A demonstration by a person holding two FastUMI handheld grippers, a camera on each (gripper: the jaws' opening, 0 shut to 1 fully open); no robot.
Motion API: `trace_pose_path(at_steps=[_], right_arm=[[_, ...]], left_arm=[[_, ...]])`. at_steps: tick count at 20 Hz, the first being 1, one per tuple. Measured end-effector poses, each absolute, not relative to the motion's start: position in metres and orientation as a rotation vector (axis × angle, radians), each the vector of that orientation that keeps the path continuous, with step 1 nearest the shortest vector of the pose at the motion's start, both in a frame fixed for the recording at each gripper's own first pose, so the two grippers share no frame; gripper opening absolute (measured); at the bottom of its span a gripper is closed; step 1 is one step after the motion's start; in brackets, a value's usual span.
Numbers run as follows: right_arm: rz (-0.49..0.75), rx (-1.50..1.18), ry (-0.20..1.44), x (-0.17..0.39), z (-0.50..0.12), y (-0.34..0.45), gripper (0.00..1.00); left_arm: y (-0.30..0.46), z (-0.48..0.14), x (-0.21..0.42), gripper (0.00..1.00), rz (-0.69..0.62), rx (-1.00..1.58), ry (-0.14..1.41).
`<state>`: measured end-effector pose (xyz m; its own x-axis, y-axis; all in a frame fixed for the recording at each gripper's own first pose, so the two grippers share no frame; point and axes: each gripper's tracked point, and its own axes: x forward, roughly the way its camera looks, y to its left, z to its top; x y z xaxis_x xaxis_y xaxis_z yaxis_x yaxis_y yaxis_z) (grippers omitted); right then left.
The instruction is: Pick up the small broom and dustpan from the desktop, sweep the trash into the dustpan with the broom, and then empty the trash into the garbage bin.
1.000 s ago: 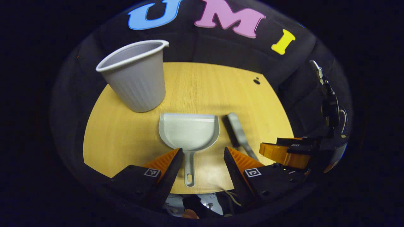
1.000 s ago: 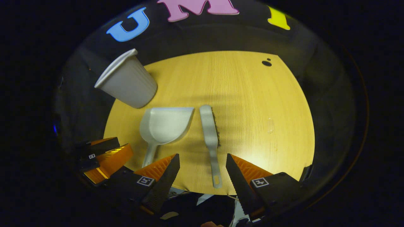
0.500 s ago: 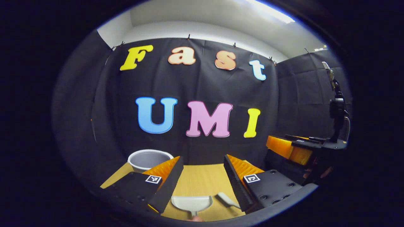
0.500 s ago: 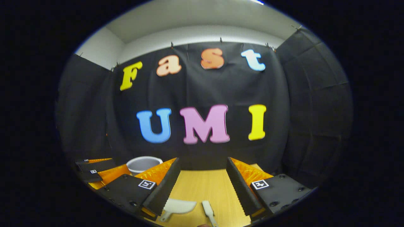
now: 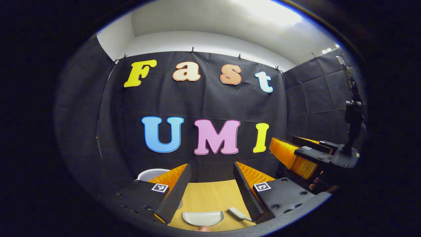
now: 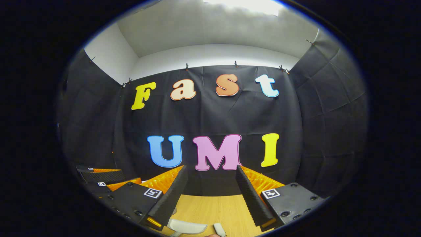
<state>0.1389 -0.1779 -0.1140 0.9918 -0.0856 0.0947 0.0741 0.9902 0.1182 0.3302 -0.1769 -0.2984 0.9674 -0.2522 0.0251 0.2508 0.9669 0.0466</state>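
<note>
A grey dustpan lies on the wooden desktop at the bottom of the left gripper view, its mouth toward the wall. The head of the small grey broom lies just right of it. My left gripper is open and empty, held above and short of the dustpan and pointing at the wall. In the right gripper view the dustpan and the broom peek in at the bottom edge. My right gripper is open and empty too, raised over the desktop.
The rim of the grey garbage bin shows behind my left finger, at the table's far left. A dark stand rises at the far right of the left gripper view. The black booth wall closes off the back of the table.
Both grippers have tilted up from looking down at the desktop to facing the wall. Dustpan, broom and bin slid to the bottom of both views. Nothing was grasped.
</note>
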Motion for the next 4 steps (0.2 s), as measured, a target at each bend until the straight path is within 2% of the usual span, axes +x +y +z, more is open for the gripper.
trace_pose_path(at_steps=[4], right_arm=[[-0.094, 0.071, -0.102, 0.1406, -0.1158, -0.1781, 0.94]], left_arm=[[-0.1717, -0.3025, 0.3301, 0.77, -0.205, 0.007, -0.014]])
